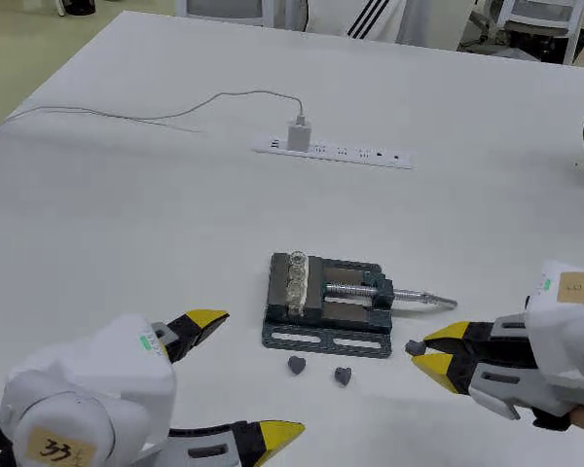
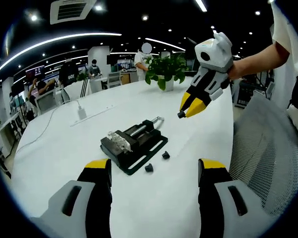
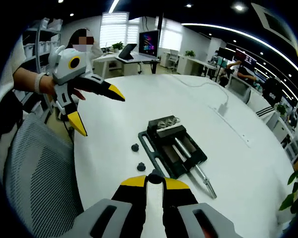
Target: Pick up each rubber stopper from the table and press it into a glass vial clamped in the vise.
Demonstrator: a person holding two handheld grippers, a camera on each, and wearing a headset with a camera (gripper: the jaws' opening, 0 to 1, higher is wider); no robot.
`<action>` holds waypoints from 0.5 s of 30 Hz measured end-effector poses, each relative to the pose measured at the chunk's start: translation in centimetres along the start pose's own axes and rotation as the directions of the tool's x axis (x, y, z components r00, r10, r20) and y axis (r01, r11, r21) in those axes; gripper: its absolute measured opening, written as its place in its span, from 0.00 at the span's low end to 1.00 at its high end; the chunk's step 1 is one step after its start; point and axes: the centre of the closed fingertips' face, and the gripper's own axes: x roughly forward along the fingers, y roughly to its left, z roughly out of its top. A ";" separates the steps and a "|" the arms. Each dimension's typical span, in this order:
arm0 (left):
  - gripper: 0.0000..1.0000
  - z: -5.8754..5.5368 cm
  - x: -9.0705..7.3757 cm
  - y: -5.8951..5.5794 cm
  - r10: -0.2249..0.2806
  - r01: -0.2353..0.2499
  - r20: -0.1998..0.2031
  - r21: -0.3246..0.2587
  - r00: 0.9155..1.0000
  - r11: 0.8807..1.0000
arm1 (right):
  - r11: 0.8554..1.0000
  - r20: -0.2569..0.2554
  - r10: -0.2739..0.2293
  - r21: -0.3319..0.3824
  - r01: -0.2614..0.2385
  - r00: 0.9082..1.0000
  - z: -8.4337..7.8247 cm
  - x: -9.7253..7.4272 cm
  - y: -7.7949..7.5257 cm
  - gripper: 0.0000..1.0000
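**Step in hand: carry the held stopper to a vial and seat it.**

**Present state**
- The right gripper (image 1: 430, 348), at the right edge of the head view, has its jaws drawn almost together. It pinches one dark rubber stopper (image 1: 415, 346) at the very tips.
- It hangs just right of the vise (image 1: 348, 313), which sits at the lower centre of the frame.
- The vials (image 1: 297, 277) stand in a row, clamped at the left end of the vise. In the right gripper view their mouths look like open rings, but it is not certain which are free.
- The left gripper (image 1: 241, 377), at lower left, is spread wide and carries nothing.
- Two spare stoppers (image 1: 296, 365) lie on the table (image 1: 127, 214) just below the vise, a little apart from each other.

**Recommended procedure**
1. Check that the narrow end of the stopper points down. It is too small in these views to tell.
2. Centre the stopper over one vial mouth before lowering.
3. Press straight along the vial's axis. A sideways load may chip the glass or tilt the vial in the clamp.
4. Expect the tip-only grip to let the stopper twist, so press slowly.
5. Approach from above, clear of the screw handle (image 1: 423, 298).
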 end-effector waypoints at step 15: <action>0.53 2.6 2.8 -3.3 -0.135 0.135 -0.018 0.218 0.991 0.966 | 0.965 -0.125 0.174 -0.175 -0.194 0.977 3.4 -1.9 2.7 0.07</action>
